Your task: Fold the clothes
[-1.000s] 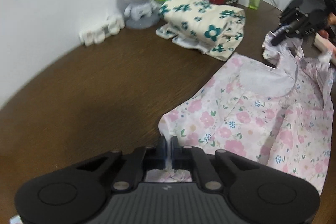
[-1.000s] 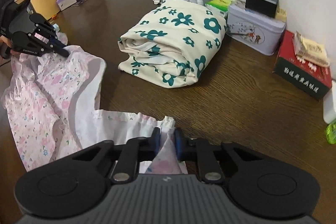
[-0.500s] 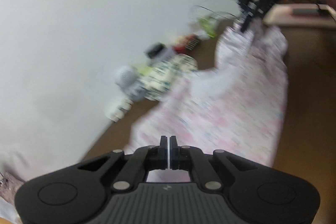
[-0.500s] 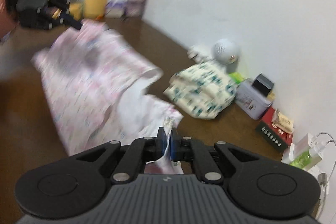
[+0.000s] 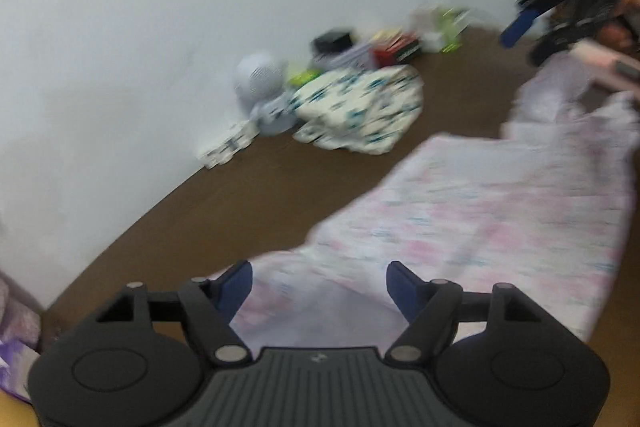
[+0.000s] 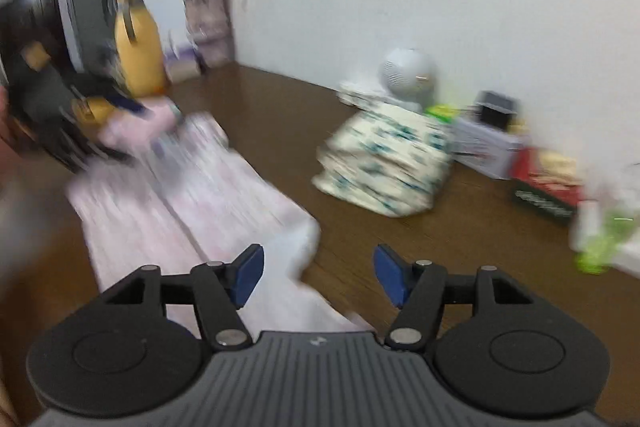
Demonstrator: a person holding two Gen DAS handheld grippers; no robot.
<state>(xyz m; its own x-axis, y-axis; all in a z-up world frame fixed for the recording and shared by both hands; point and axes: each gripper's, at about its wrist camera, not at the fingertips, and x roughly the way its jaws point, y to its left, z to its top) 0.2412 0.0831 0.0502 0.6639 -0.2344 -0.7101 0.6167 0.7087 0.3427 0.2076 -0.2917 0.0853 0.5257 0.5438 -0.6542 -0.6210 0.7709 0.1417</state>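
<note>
A pink floral garment lies stretched out flat on the brown table. My left gripper hovers over one end of it, jaws opening, the blue pads clear of the cloth. My right gripper hangs over the other end of the garment, jaws also opening with nothing pinched. In the left wrist view the right gripper shows at the top right with its fingers apart. A folded cream cloth with teal flowers sits near the wall. Both views are motion-blurred.
Along the wall stand a round white speaker, a grey tin, a red box and a green bottle. A yellow jug and a vase of flowers stand at the table's left end.
Both grippers were shut on the garment's ends, lifted and swung it out, and now have opened and let go. The garment has dropped flat on the table.
</note>
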